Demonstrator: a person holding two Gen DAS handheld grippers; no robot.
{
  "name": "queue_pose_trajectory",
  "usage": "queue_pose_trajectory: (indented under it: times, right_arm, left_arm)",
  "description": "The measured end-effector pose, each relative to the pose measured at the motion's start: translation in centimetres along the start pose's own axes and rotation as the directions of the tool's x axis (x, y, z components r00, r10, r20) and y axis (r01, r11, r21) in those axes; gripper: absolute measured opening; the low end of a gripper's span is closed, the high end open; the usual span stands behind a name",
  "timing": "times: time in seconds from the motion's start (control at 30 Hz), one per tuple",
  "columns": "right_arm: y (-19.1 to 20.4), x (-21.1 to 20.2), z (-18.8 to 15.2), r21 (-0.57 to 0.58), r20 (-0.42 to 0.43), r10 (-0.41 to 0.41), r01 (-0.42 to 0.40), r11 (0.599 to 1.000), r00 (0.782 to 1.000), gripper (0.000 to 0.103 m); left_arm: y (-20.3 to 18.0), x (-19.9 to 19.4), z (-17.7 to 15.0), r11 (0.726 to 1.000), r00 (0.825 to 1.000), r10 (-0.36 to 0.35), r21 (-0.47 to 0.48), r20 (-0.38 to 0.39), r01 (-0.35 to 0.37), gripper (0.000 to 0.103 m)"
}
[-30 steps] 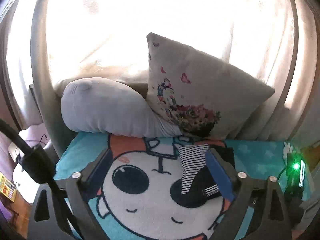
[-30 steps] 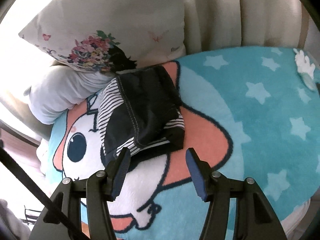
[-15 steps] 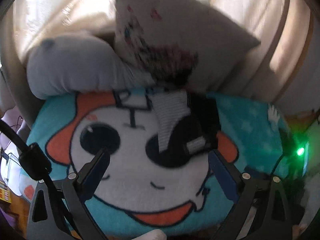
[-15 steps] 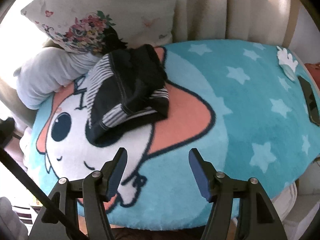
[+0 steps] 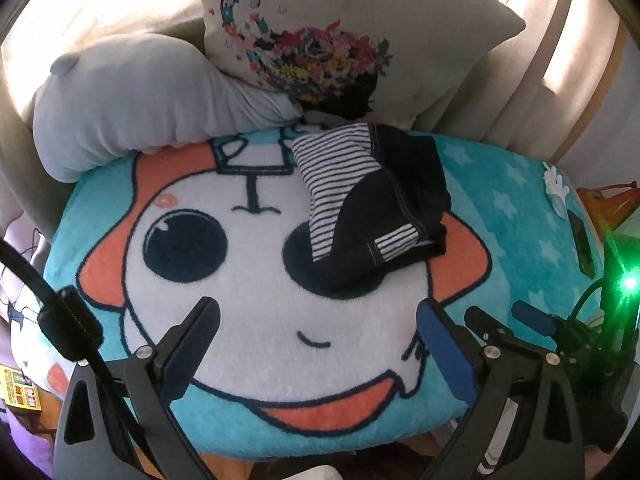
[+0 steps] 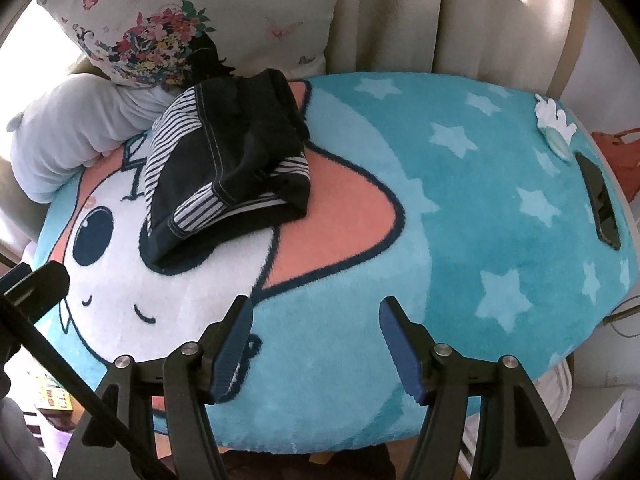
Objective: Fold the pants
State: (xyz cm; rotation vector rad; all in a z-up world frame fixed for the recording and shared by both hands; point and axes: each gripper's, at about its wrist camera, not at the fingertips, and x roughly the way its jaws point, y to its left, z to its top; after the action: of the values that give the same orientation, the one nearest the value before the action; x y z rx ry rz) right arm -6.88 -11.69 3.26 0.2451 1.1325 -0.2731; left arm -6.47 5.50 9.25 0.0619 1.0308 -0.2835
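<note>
One pair of pants (image 5: 372, 208), dark with striped lining, lies folded into a compact bundle on the far half of the cushion (image 5: 248, 360). I read its long axis as running from the far edge near the pillows toward me, slanting slightly; in the right wrist view the pants (image 6: 228, 176) slant from upper right to lower left. The rounded dark end points toward my grippers, the striped end toward the pillows.

Counted: one pair of pants; one teal cushion (image 6: 460, 240) with a cartoon face and white stars; two pillows behind it, a grey pillow (image 5: 132, 104) at left and a floral pillow (image 5: 320, 36) leaning upright, its lower corner close to the bundle's far end; two grippers.

My left gripper (image 5: 316, 344) hangs over the near part of the cartoon face, jaws spread wide and empty, apart from the pants. My right gripper (image 6: 316, 344) stands over the teal area near the front edge, jaws parted with only plush between them, also holding nothing; its fingers (image 5: 532, 316) show at the right of the left wrist view.

Open room: the near half of the cushion and its starred right side are bare. A dark flat object (image 6: 600, 200) lies near the right edge. Curtains (image 6: 400, 12) close the far side.
</note>
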Motion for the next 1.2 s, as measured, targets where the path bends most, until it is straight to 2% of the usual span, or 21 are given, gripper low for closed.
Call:
queue_pose_trajectory:
  times: [0.37,1.2]
  right_arm:
    - [0.7,0.3,0.1,-0.045,-0.012,-0.025,0.025,0.999,1.000,0.072]
    - [-0.4,2.0,1.0,-0.063,-0.055,-0.021,0.018,0.998,0.998,0.074]
  left_arm:
    - [0.7,0.6,-0.1,0.999,0.999,-0.007,-0.033,-0.035,0.005,0.098]
    - [-0.2,2.9,0.1,0.997,0.994,-0.028,-0.080,-0.103,0.020,0.098]
